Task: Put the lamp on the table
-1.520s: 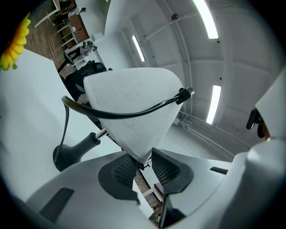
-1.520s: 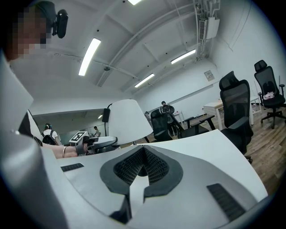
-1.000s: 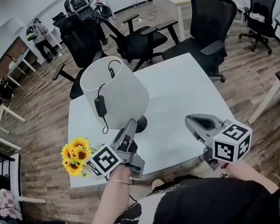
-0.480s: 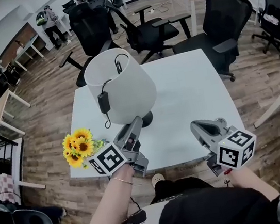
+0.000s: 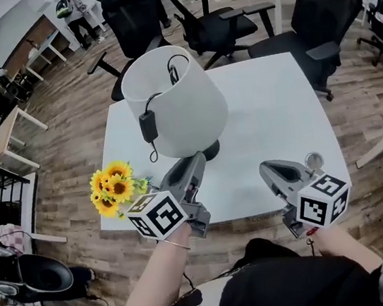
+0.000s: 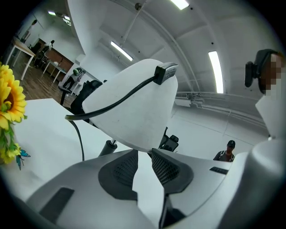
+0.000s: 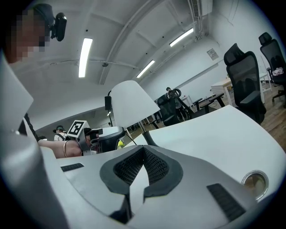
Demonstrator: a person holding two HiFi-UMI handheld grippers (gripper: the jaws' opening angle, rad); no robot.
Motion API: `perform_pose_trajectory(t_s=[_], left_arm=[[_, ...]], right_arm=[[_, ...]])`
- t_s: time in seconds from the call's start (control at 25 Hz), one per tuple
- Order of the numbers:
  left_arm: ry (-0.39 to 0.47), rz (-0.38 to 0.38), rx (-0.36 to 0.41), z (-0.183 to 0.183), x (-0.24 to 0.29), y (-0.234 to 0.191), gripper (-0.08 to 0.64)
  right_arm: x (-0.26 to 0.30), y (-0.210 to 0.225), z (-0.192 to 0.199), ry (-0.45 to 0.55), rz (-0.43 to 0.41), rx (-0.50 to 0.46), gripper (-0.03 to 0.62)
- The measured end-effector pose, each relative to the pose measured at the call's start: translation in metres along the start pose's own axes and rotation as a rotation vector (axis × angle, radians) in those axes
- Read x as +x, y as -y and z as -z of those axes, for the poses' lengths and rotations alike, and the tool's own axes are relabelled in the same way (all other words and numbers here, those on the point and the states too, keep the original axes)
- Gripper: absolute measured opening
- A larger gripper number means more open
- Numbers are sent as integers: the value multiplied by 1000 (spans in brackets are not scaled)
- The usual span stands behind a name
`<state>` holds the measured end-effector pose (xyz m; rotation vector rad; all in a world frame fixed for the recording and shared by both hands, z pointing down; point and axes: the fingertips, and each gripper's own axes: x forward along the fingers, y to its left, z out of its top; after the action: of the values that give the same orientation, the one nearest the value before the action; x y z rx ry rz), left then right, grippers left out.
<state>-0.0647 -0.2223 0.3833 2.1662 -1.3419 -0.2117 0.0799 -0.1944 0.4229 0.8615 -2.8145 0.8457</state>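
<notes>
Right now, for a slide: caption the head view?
Lamp standing on the white table; left tongs near its base, open, empty, just narrowing; right tongs shut, empty.

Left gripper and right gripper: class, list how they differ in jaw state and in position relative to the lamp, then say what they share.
The left gripper has its jaws apart, though they have just been closing, with nothing between them; the right gripper has its jaws shut together. The left gripper's tips sit close to the lamp, under its shade; the right gripper stays clear of it. Both are grey, hand-held, and over the white table.
</notes>
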Motion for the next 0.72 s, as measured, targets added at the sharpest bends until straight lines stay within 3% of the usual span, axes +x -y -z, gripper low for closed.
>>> perform_pose_trajectory(t_s=[0.44, 0.72], left_arm=[[-7, 43, 51, 6, -24, 13, 41], [-20, 93, 187, 16, -69, 43, 15]], right_arm=[[-6, -23, 6, 23, 43, 7, 17], [-9, -61, 7, 53, 58, 17, 17]])
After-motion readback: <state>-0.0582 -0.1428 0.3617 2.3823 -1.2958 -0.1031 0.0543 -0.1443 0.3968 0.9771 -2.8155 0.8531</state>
